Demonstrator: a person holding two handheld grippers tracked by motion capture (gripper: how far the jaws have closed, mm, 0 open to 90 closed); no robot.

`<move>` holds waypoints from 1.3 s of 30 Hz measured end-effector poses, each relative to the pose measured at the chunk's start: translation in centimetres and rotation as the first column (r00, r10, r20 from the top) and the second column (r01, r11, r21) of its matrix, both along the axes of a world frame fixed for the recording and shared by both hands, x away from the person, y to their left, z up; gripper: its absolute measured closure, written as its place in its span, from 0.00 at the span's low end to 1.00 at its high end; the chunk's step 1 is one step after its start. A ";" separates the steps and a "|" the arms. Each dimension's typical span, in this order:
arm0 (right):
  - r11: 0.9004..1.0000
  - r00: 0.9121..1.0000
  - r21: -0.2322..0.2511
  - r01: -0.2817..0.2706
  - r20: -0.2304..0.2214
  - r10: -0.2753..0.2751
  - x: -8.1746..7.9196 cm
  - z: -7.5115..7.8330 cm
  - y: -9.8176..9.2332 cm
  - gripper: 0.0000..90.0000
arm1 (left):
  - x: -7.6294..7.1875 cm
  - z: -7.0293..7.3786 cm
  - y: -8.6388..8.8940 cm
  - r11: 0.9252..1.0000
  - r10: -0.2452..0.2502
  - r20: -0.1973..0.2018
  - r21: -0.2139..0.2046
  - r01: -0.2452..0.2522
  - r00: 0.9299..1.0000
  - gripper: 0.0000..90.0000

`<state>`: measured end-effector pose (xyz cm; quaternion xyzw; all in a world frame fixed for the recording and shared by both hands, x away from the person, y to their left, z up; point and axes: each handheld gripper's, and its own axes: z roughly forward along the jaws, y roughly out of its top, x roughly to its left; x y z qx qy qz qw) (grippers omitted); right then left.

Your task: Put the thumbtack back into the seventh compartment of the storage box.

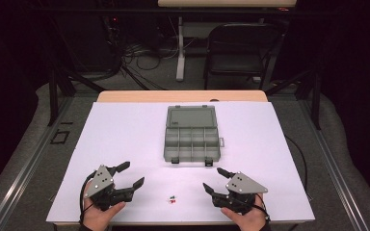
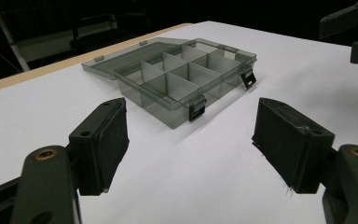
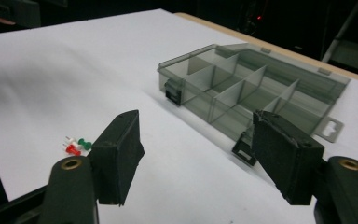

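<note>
A smoky clear compartment box (image 1: 191,136) lies open in the middle of the white table, its lid (image 1: 191,117) folded back flat. It also shows ahead of the jaws in the left gripper view (image 2: 182,77) and in the right gripper view (image 3: 247,91). Three small push pins (image 1: 172,198), red, green and white, lie near the front edge between my hands; in the right gripper view the push pins (image 3: 76,145) sit left of the jaws. My left gripper (image 1: 131,174) is open over bare table. My right gripper (image 1: 213,179) is open too, nothing between its fingers.
The white sheet (image 1: 125,139) covers the table down to its front edge. Behind the table stand a dark folding chair (image 1: 236,48), a table leg (image 1: 179,48) and loose cables on the floor. Black frame bars (image 1: 53,91) flank the table at both sides.
</note>
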<state>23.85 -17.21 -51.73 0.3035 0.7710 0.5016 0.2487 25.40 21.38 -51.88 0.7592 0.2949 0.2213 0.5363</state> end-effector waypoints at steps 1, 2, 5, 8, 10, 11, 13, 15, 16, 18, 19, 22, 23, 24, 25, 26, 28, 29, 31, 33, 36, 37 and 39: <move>1.000 1.000 -0.007 -0.007 -0.004 0.007 0.1 0.0 0.3 0.37 | 0.0 0.0 0.0 1.000 -0.004 0.000 0.000 0.004 1.000 0.29; 1.000 1.000 -0.015 -0.014 -0.012 0.013 0.2 0.1 0.5 0.37 | 0.0 0.0 0.0 1.000 -0.003 0.000 0.000 0.003 1.000 0.29; 0.999 0.999 -0.043 -0.034 -0.036 0.032 0.6 0.1 1.2 0.38 | 0.0 0.0 0.0 1.000 -0.004 -0.003 0.000 0.004 1.000 0.29; 0.997 0.997 -0.045 -0.055 -0.051 0.053 1.1 0.1 1.9 0.44 | 0.0 -0.1 0.0 1.000 -0.001 -0.005 0.003 0.001 1.000 0.29; 0.996 0.995 -0.050 -0.078 -0.068 0.075 1.4 0.2 2.5 0.46 | 0.1 -0.1 0.0 1.000 -0.002 -0.004 0.002 0.002 1.000 0.29; 0.995 0.994 -0.048 -0.088 -0.070 0.084 1.4 0.2 2.8 0.47 | 0.1 -0.1 0.0 1.000 -0.001 -0.003 0.002 0.001 1.000 0.29; 0.993 0.992 -0.056 -0.103 -0.077 0.098 1.6 0.3 3.5 0.47 | 0.1 -0.1 0.0 1.000 -0.001 -0.004 0.002 0.001 1.000 0.29; 0.991 0.991 -0.067 -0.117 -0.072 0.112 1.8 0.4 4.2 0.47 | 0.1 -0.1 0.1 1.000 -0.004 -0.005 0.000 0.004 1.000 0.29; 0.990 0.991 -0.074 -0.123 -0.069 0.118 1.9 0.4 4.5 0.47 | 0.1 -0.1 0.1 1.000 -0.003 -0.005 0.000 0.003 1.000 0.29; 0.986 0.987 -0.084 -0.145 -0.078 0.138 2.1 0.3 5.2 0.50 | 0.1 -0.1 0.1 1.000 -0.002 -0.005 -0.001 0.002 1.000 0.29; 0.984 0.986 -0.088 -0.155 -0.083 0.147 2.2 0.3 5.5 0.51 | 0.1 -0.1 0.1 1.000 -0.003 -0.005 -0.002 0.003 1.000 0.29; 0.979 0.983 -0.118 -0.168 -0.090 0.158 2.3 0.0 6.4 0.52 | 0.2 -0.1 0.2 1.000 -0.005 -0.003 -0.003 0.005 1.000 0.29; 0.977 0.983 -0.129 -0.169 -0.095 0.158 2.3 -0.1 6.6 0.53 | 0.2 -0.1 0.3 1.000 -0.005 -0.004 -0.003 0.005 1.000 0.29; 0.975 0.979 -0.128 -0.184 -0.114 0.170 2.3 -0.2 6.8 0.56 | 0.2 -0.1 0.3 1.000 -0.004 -0.004 -0.004 0.004 1.000 0.29; 0.972 0.975 -0.125 -0.200 -0.125 0.184 2.4 -0.3 6.9 0.59 | 0.2 -0.1 0.3 1.000 -0.003 -0.006 -0.006 0.003 1.000 0.29; 0.968 0.971 -0.129 -0.214 -0.135 0.197 2.4 -0.4 7.1 0.61 | 0.2 -0.1 0.3 1.000 -0.002 -0.007 -0.007 0.002 1.000 0.29; 0.964 0.967 -0.132 -0.230 -0.145 0.211 2.4 -0.6 7.4 0.65 | 0.2 -0.1 0.3 1.000 -0.001 -0.009 -0.009 0.001 1.000 0.29; 0.962 0.963 -0.129 -0.241 -0.154 0.221 2.5 -0.7 7.5 0.67 | 0.2 -0.1 0.3 1.000 0.000 -0.009 -0.009 0.000 1.000 0.29; 0.959 0.958 -0.121 -0.256 -0.168 0.234 2.6 -0.9 7.7 0.69 | 0.3 -0.1 0.3 1.000 0.000 -0.011 -0.009 0.000 1.000 0.29; 0.956 0.950 -0.111 -0.273 -0.186 0.249 2.8 -1.2 8.0 0.72 | 0.3 -0.1 0.3 1.000 0.001 -0.013 -0.009 -0.001 1.000 0.29; 0.948 0.939 -0.112 -0.297 -0.215 0.268 3.0 -1.6 8.6 0.75 | 0.3 -0.1 0.3 1.000 0.004 -0.014 -0.008 -0.005 1.000 0.29; 0.946 0.936 -0.116 -0.303 -0.223 0.272 3.1 -1.7 8.8 0.76 | 0.3 -0.1 0.3 1.000 0.004 -0.013 -0.009 -0.004 1.000 0.29; 0.941 0.930 -0.124 -0.316 -0.237 0.281 3.1 -2.0 9.2 0.78 | 0.3 -0.1 0.4 1.000 0.001 -0.014 -0.011 -0.002 1.000 0.29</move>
